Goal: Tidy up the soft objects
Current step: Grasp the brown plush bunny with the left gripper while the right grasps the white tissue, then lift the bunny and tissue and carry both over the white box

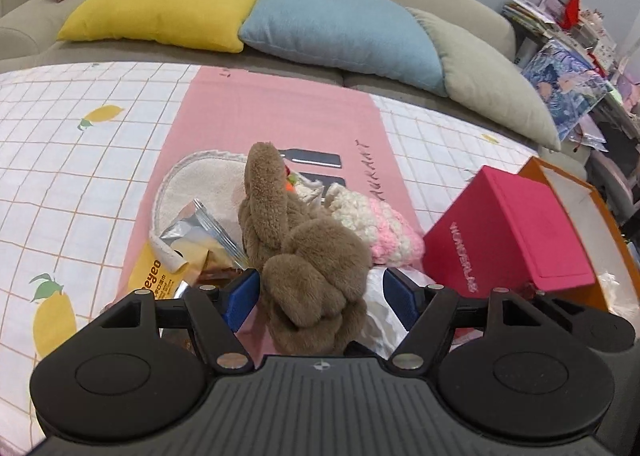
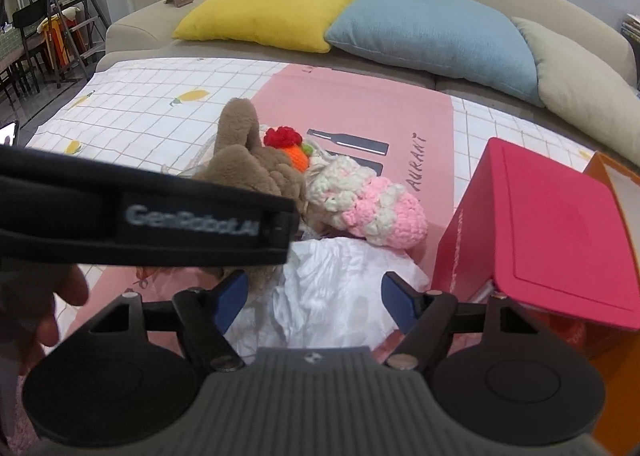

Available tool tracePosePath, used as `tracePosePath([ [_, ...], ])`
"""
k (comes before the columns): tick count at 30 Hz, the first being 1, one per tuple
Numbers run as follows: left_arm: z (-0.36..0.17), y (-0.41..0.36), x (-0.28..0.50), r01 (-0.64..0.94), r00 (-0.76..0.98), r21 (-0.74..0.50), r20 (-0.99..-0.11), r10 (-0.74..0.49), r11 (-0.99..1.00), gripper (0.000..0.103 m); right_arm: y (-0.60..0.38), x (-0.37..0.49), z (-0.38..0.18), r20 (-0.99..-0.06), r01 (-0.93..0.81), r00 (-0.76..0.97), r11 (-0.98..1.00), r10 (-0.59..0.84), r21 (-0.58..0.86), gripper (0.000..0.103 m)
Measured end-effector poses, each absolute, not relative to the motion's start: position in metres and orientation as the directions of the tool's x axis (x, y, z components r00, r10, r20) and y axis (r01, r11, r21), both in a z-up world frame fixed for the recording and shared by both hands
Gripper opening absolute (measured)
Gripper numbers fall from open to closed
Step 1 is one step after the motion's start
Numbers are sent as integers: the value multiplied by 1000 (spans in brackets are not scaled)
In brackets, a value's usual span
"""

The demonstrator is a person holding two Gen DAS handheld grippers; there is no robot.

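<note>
Both tongs spread: left gripper (image 1: 318, 298) straddles fuzzy brown plush (image 1: 308, 256), lower centre; right gripper (image 2: 314, 302) over crinkled white cloth (image 2: 320, 296).

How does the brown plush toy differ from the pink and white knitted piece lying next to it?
The brown plush toy is one plain colour with short smooth fur; the knitted piece is chunky yarn in pink and cream patches. The plush toy rears up, one long part pointing upward; the knitted piece lies low on the pink mat. The plush toy looks bulkier. Both are soft and touch each other.
</note>
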State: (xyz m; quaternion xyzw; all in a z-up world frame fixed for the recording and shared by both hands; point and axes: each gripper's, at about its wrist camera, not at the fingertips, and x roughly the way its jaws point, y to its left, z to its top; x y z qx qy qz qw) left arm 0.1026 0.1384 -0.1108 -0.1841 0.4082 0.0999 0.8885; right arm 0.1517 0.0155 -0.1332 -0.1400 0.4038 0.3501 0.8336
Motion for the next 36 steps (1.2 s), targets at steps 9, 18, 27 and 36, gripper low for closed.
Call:
tracePosePath([
  [9, -111, 148, 90, -307, 653, -248, -757, 13, 919, 45, 23, 153, -146, -788, -698, 403, 713, 465, 64, 77],
  [18, -87, 147, 41, -319, 679, -262, -733, 27, 911, 43, 26, 152, -174, -800, -677, 400, 733, 447, 71, 80],
  [27, -88, 134, 35, -290, 682, -258, -732, 9, 922, 40, 16, 151, -185, -786, -695, 422, 718, 451, 39, 36],
  [36, -84, 126, 27, -278, 689, -241, -724, 18, 930, 39, -2, 153, -168, -781, -720, 380, 688, 495, 87, 15],
])
